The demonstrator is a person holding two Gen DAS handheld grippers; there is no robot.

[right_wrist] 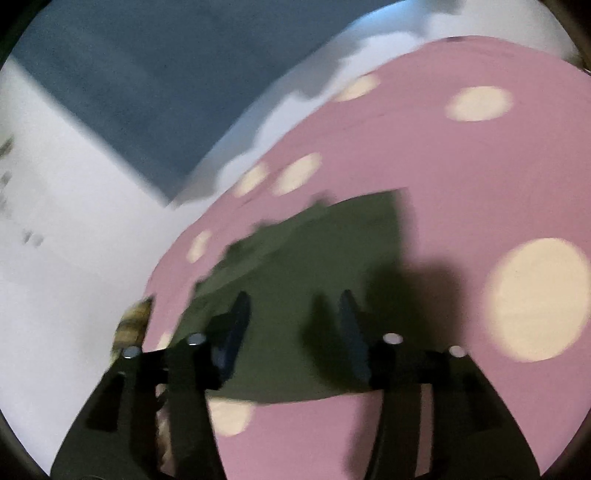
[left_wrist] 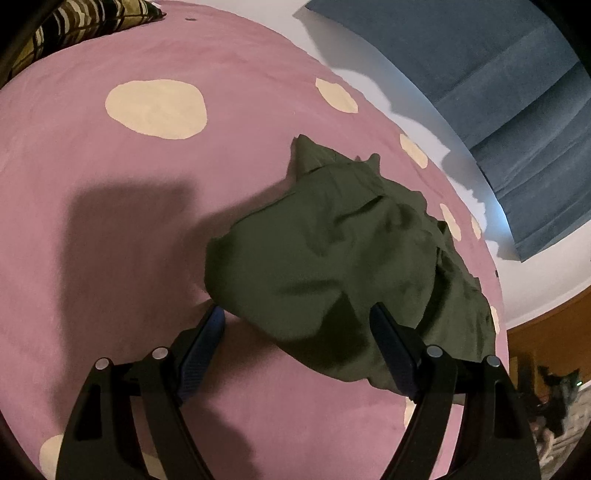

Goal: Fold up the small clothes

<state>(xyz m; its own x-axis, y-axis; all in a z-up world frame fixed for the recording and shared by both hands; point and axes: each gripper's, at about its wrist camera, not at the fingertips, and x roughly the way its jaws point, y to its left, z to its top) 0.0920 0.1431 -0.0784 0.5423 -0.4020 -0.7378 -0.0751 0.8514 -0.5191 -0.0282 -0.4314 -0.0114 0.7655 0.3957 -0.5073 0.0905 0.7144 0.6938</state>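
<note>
1. The olive-green garment lies on the pink bedcover with cream dots, near the edge of the bed that faces the white wall and the blue curtain.
2. In my left wrist view its long axis runs from the lower part of the picture, near my gripper, up and a little to the left. A small pointed corner ends it at the far side.
3. The cloth is bunched and wrinkled there, thicker along its right side. I cannot tell which kind of garment it is.
4. In my right wrist view the garment looks flatter, with one straight edge and a square corner at the upper right. This picture is blurred, so I cannot read the finer folds.
5. My left gripper points steeply down at the near end of the garment. Its jaws stand wide apart; the right finger overlaps the cloth in the picture and the left finger is just beside the edge. Nothing is pinched between them.
6. My right gripper points less steeply down, above the near part of the garment. Its jaws are parted and hold nothing; the cloth lies below them.
7. A striped pillow lies at the far corner of the bed.
</note>
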